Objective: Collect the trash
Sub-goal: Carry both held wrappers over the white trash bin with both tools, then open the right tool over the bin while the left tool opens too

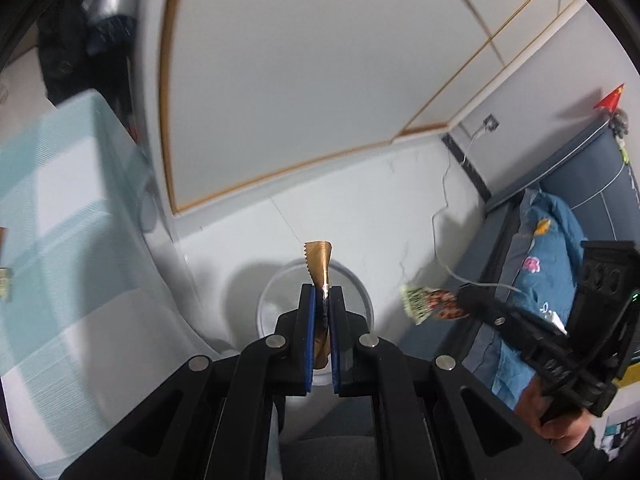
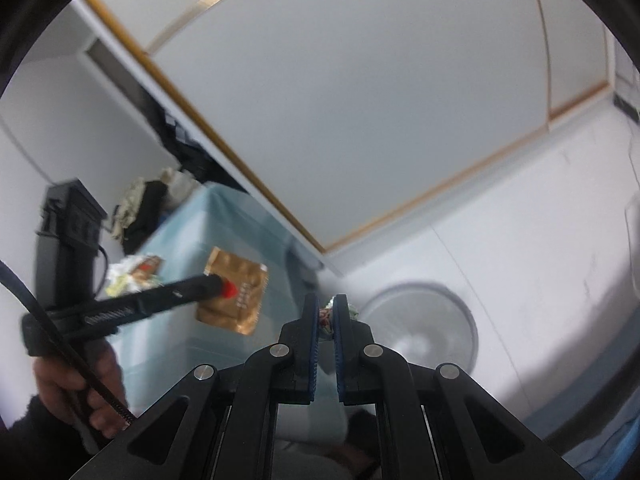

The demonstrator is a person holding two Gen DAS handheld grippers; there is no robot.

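My left gripper (image 1: 323, 294) is shut on a gold foil wrapper (image 1: 320, 264), held above a round white bin (image 1: 316, 312) on the floor. In the right wrist view the same wrapper (image 2: 236, 292) hangs flat from the left gripper (image 2: 224, 286). My right gripper (image 2: 326, 306) is shut on a crumpled green, white and red wrapper (image 2: 327, 316), left of the bin (image 2: 424, 332). In the left wrist view that wrapper (image 1: 424, 302) sticks out of the right gripper (image 1: 466, 298), to the right of the bin.
A table with a light blue checked cloth (image 2: 224, 236) holds another crumpled wrapper (image 2: 132, 274) and dark clutter (image 2: 148, 208). A white cupboard door with wood trim (image 1: 304, 80) stands behind. A bed with blue bedding (image 1: 548, 256) is at the right, with a white cable (image 1: 444, 200) on the floor.
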